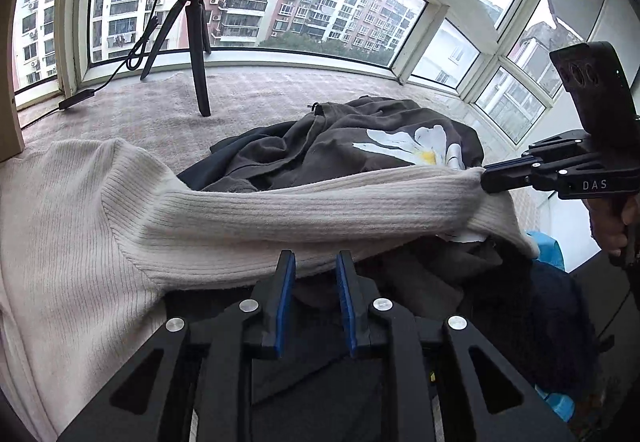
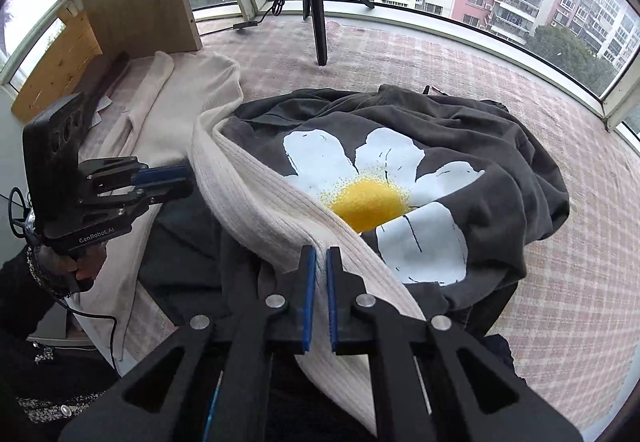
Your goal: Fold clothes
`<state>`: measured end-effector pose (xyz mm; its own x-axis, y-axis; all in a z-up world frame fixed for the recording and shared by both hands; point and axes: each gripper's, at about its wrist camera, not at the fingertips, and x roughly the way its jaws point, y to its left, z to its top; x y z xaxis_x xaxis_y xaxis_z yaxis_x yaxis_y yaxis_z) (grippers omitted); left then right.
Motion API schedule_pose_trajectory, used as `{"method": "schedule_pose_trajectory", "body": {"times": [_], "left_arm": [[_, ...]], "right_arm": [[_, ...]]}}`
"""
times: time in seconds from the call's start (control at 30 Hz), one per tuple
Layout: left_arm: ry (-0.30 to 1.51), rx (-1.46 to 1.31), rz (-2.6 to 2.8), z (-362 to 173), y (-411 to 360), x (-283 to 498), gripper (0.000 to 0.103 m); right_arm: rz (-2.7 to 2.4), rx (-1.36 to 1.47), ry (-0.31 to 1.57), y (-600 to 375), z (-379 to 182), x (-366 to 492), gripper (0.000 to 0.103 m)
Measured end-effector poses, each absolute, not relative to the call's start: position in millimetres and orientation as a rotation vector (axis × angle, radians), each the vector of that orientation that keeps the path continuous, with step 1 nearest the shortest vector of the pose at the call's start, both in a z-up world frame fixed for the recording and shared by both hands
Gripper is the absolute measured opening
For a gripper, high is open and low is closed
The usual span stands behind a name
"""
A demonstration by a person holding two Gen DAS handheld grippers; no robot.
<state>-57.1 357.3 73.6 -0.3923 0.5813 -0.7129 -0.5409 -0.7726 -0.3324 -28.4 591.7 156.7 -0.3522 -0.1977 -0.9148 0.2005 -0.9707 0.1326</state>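
- The cream sweater (image 1: 72, 226) lies at nine o'clock, its sleeve (image 1: 320, 205) stretched across the dark flower top (image 2: 420, 169).
- My right gripper (image 2: 318, 258) has its jaws clenched on the sleeve end.
- My left gripper (image 1: 316, 262) has its jaws a little apart, the sleeve's lower edge lying just past their tips; nothing is pinched.
- I think the sleeve could drag the flower top along, or slip free if I pull too hard.
- The tripod (image 1: 196, 41) stands at twelve o'clock.

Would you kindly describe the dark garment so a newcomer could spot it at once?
Start at the black tripod by the window. On the checked cover before it lies a heap of clothes; topmost is the dark grey top. Its big white daisy print with a yellow centre distinguishes it from the cream ribbed sweater.
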Motion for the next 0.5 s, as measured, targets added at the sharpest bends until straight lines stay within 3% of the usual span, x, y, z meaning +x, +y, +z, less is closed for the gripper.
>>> {"method": "schedule_pose_trajectory", "body": {"times": [0.13,0.23,0.27,0.4,0.5], "left_arm": [[-0.008,-1.121,2.172,73.0,373.6,-55.6,0.021],[0.015,-1.133,2.159,69.2,377.4,-58.2,0.021],[0.006,-1.121,2.149,71.0,377.0,-57.6,0.021],[0.016,-1.056,2.110,83.4,386.5,-54.2,0.024],[0.091,-1.026,2.080,85.1,408.4,-55.5,0.024]], "right_arm": [[-2.441,1.583,-0.079,608.9,174.1,-34.1,0.003],[-2.380,1.536,-0.455,640.8,180.8,-43.0,0.003],[-2.372,1.529,-0.495,644.5,181.9,-43.9,0.003],[-2.410,1.602,-0.327,635.3,175.3,-47.0,0.003],[-2.420,1.600,-0.397,643.4,169.9,-57.7,0.003]]}}
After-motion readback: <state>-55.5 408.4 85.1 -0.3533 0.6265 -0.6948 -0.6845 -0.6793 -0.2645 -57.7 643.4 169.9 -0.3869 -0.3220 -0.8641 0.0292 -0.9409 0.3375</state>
